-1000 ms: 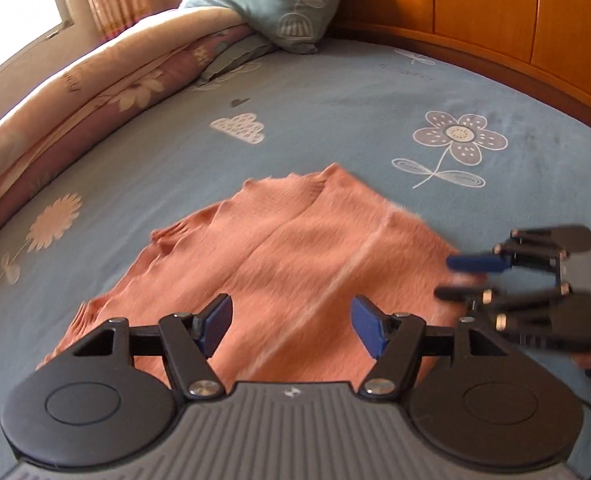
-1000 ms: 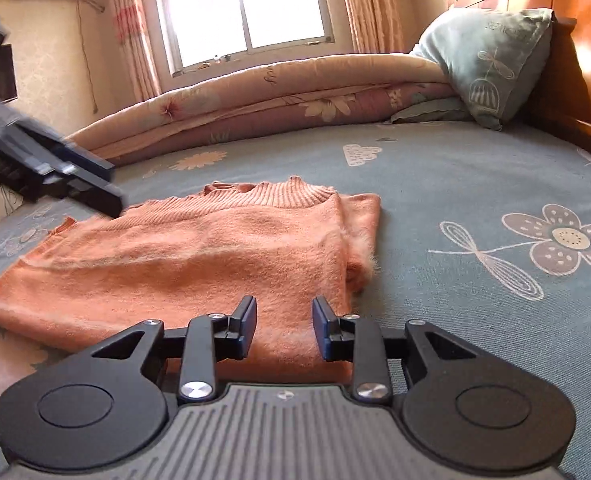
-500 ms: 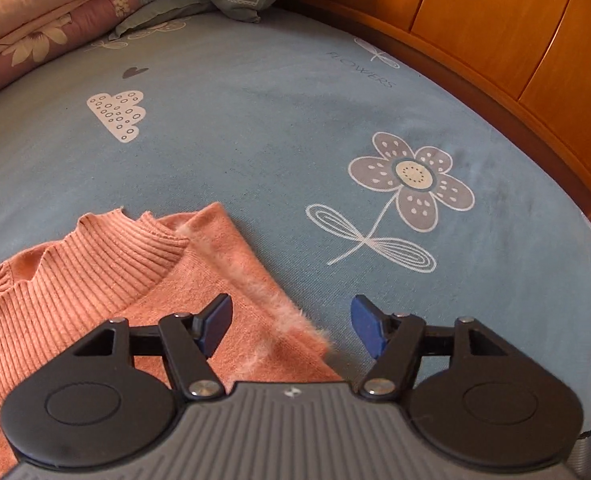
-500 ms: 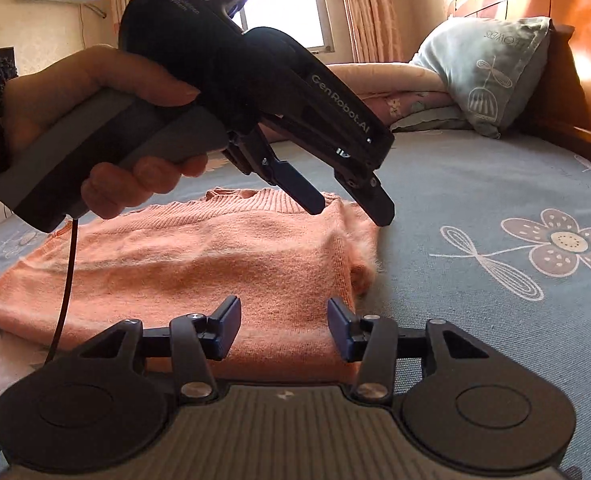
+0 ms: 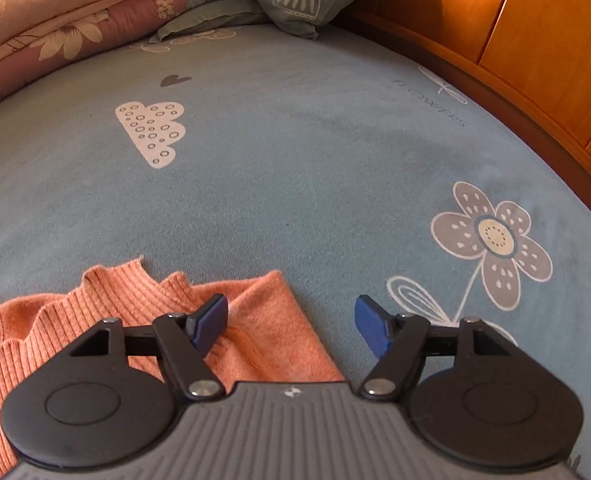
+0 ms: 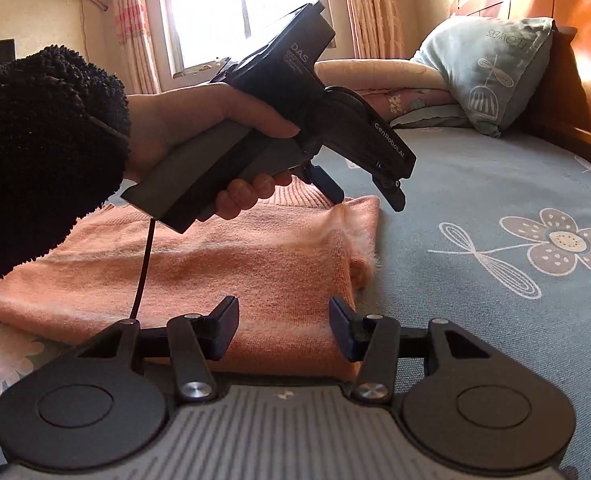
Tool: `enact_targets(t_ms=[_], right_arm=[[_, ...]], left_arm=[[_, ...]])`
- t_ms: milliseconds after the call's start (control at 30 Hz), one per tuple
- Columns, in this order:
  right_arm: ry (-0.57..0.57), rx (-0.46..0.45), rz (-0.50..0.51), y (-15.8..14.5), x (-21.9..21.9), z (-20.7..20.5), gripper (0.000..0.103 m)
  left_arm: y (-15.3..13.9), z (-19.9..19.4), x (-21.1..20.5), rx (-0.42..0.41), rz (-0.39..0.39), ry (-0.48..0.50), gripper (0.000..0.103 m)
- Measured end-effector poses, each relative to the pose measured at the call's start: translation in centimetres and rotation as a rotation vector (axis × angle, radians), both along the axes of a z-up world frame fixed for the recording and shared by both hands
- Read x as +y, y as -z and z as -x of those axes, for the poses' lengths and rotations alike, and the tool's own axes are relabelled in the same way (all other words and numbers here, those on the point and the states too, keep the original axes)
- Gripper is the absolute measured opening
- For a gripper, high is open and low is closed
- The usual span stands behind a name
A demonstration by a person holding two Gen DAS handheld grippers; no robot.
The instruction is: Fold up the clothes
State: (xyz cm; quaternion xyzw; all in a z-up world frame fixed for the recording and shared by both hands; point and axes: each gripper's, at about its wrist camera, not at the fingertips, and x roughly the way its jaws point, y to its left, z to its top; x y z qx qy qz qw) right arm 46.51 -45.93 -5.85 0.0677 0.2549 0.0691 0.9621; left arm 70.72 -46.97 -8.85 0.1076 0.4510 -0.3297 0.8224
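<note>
Left hand-held gripper (image 5: 291, 322) hangs wide open over the top right corner of an orange knitted sweater (image 5: 107, 320), gripping nothing: its left blue pad sits over the fabric beside the ribbed collar, its right pad over bare bed sheet (image 5: 295, 168). Seen from the right wrist camera, this same tool (image 6: 365, 194) points down at the far corner of the sweater (image 6: 223, 268), its tips just above or barely at the knit, too close to tell which, while a bare hand (image 6: 199, 128) in a dark fuzzy sleeve (image 6: 35, 152) holds its grey handle, a black cable trailing below. Right hand-held gripper (image 6: 283, 326) is also open, its blue-padded fingers spread over the near edge of the garment, with nothing between them. The sweater lies flat and folded on the blue sheet, its right edge doubled under into a soft fuzzy fold. Printed flowers (image 6: 563, 240) and a white cloud (image 5: 151, 132) mark the sheet. Farther off, a grey-green pillow (image 6: 491, 72) leans against the wooden headboard (image 5: 515, 32), next to a rolled floral quilt (image 5: 55, 32) under the curtained window (image 6: 231, 12).
</note>
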Motion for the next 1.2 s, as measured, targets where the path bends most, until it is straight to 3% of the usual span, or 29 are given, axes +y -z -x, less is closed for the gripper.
enact_targets(t_ms=[233, 333, 500, 600, 700, 933, 1033, 1133, 1200], right_arm=[[0.054, 0.03, 0.046, 0.1, 1.1, 0.6, 0.055], [0.062, 0.04, 0.037, 0.1, 1.0, 0.5, 0.055], [0.059, 0.035, 0.043, 0.3, 1.0, 0.6, 0.056], [0.058, 0.03, 0.064, 0.4, 1.3, 0.6, 0.057], [0.056, 0.029, 0.06, 0.5, 1.2, 0.5, 0.057], [0.048, 0.03, 0.006, 0.5, 0.3, 0.7, 0.06], [0.048, 0.028, 0.02, 0.6, 0.4, 0.7, 0.06], [0.046, 0.025, 0.03, 0.7, 0.6, 0.8, 0.061], [0.047, 0.024, 0.03, 0.9, 0.7, 0.9, 0.061]], left_arm=[[-2.7, 3.7, 1.0, -0.007, 0.0, 0.11, 0.07], [-3.6, 5.4, 2.1, 0.048, 0.026, 0.151, 0.071], [-2.6, 6.8, 1.9, 0.13, 0.044, 0.19, 0.073], [-1.4, 6.5, 1.0, 0.136, 0.027, 0.163, 0.073], [-0.5, 6.2, 0.3, 0.218, 0.078, 0.15, 0.074], [-3.8, 8.3, 0.7, 0.126, 0.095, 0.202, 0.074], [-4.2, 8.6, 1.7, 0.13, 0.046, 0.18, 0.077], [-2.9, 8.6, 2.4, 0.166, -0.014, 0.153, 0.077], [-1.8, 8.5, 2.5, 0.192, -0.005, 0.144, 0.077]])
